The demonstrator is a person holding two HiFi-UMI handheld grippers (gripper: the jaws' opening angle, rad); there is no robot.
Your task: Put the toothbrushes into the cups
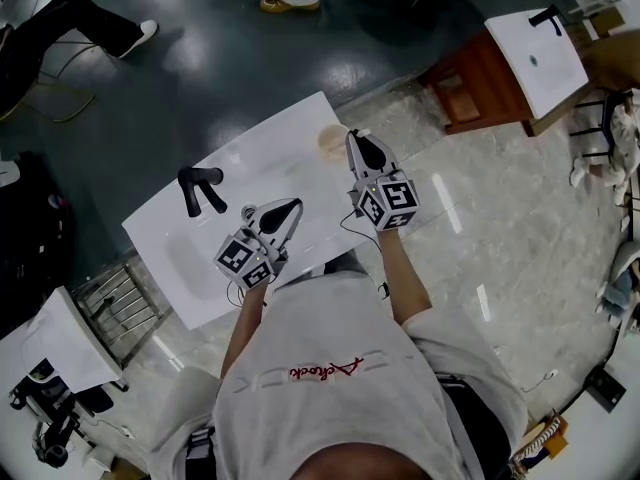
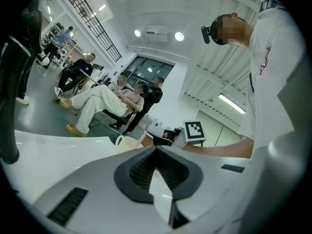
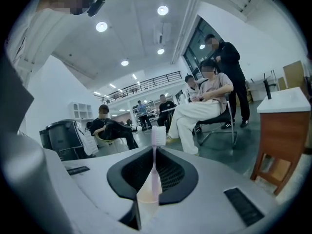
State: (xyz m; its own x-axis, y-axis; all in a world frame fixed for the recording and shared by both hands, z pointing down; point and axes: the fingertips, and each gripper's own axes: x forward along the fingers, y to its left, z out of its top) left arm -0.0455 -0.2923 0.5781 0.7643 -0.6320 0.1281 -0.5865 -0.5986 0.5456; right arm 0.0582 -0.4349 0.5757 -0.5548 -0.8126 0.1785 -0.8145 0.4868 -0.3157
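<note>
1. Pale pink plastic toothbrush (image 3: 158, 134): pinched upright in the right gripper (image 3: 156, 152), whose jaws are closed on its handle. Bristle head up, long axis vertical.
2. Cream round cup (image 1: 332, 140): stands on the white basin counter (image 1: 280, 158), just beside the right jaw tips, so the right hand is nearer. Contents cannot be told.
3. Left gripper (image 2: 156, 149): jaws together, empty, near the black tap (image 1: 200, 190).

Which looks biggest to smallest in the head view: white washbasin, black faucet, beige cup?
1. White washbasin, clearly largest.
2. Black faucet next.
3. Beige cup smallest, though the right gripper hides part of it, so that last ranking is unsure.
</note>
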